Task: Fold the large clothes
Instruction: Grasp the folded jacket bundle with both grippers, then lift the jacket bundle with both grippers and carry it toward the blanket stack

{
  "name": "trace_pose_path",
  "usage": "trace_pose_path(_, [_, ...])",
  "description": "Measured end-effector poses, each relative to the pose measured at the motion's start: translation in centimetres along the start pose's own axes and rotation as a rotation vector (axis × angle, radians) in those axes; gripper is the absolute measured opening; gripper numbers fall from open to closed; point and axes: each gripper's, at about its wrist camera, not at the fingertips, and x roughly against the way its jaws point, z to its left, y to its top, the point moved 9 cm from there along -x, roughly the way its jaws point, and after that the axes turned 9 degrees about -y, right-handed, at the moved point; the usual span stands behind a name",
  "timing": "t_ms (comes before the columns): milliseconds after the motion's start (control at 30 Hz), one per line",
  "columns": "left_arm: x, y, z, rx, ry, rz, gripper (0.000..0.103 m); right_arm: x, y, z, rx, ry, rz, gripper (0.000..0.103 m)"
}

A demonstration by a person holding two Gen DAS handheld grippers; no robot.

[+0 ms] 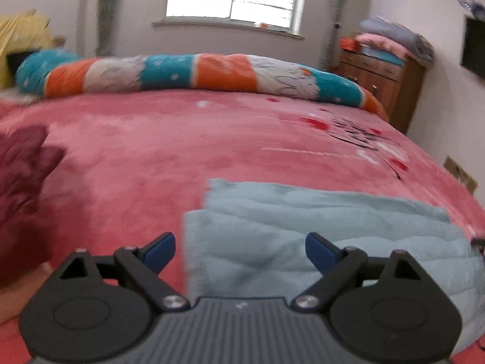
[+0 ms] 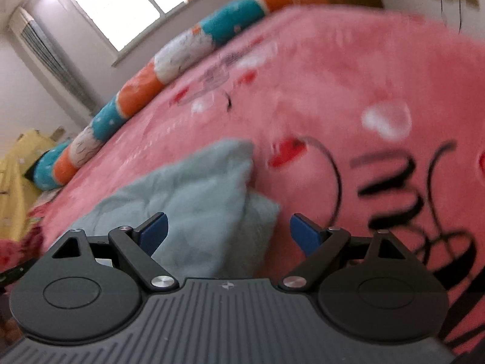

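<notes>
Here, pale blue garment (image 1: 318, 236) lying folded on the pink bed cover (image 1: 151, 157), near the front edge, in layers with a stepped left border. Left gripper (image 1: 239, 250) spread wide, empty, poised over that left border; right gripper (image 2: 227, 230) likewise spread wide and empty, poised over the garment's right end, where a loose corner (image 2: 260, 212) pokes out from under the top layer. Both views blurred, so exact layer count hard to tell. Probably between folds, or near the last one. Best done by lowering each gripper onto a matching corner, pinching through all layers at once rather than the top sheet alone, then lifting together and level so the edges travel as one. Worth tucking in that stray right corner first, else a lopsided bundle. Plush cover likely to drag at the cloth, so lifting clear better than sliding. Striped rolled quilt (image 1: 197, 72) well apart at the far side, no obstacle.
</notes>
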Motion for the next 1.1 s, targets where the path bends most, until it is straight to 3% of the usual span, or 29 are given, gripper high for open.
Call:
trace_pose_path(67, [0.5, -0.1, 2.2, 0.067, -0.024, 0.002, 0.093, -0.3, -0.5, -0.7, -0.031, 0.024, 0.026, 0.103])
trace_pose_path(167, [0.1, -0.7, 4.2, 0.150, -0.074, 0.021, 0.093, 0.0, -1.1, -1.0, -0.099, 0.129, 0.042, 0.103])
trace_pose_path(367, [-2.7, -2.3, 4.9, 0.211, -0.149, 0.069, 0.093, 0.0, -2.4, 0.0, -0.150, 0.291, 0.089, 0.103])
trace_pose_path(667, [-6.1, -3.4, 5.3, 0.340, -0.294, 0.069, 0.093, -0.4, -3.3, 2.9, -0.101, 0.372, 0.122, 0.103])
trace_pose_path(767, [-7.3, -3.9, 4.8, 0.369, -0.350, 0.103, 0.093, -0.3, -3.6, 3.5, -0.076, 0.400, 0.141, 0.103])
trace_pose_path(967, [-8.8, -3.8, 3.6, 0.391, -0.441, 0.147, 0.101, -0.5, -3.9, 4.7, -0.075, 0.461, 0.161, 0.103])
trace_pose_path(1100, [-10.1, -3.6, 2.2, 0.355, -0.480, 0.191, 0.102, -1.1, -4.0, 5.9, -0.081, 0.512, 0.176, 0.103])
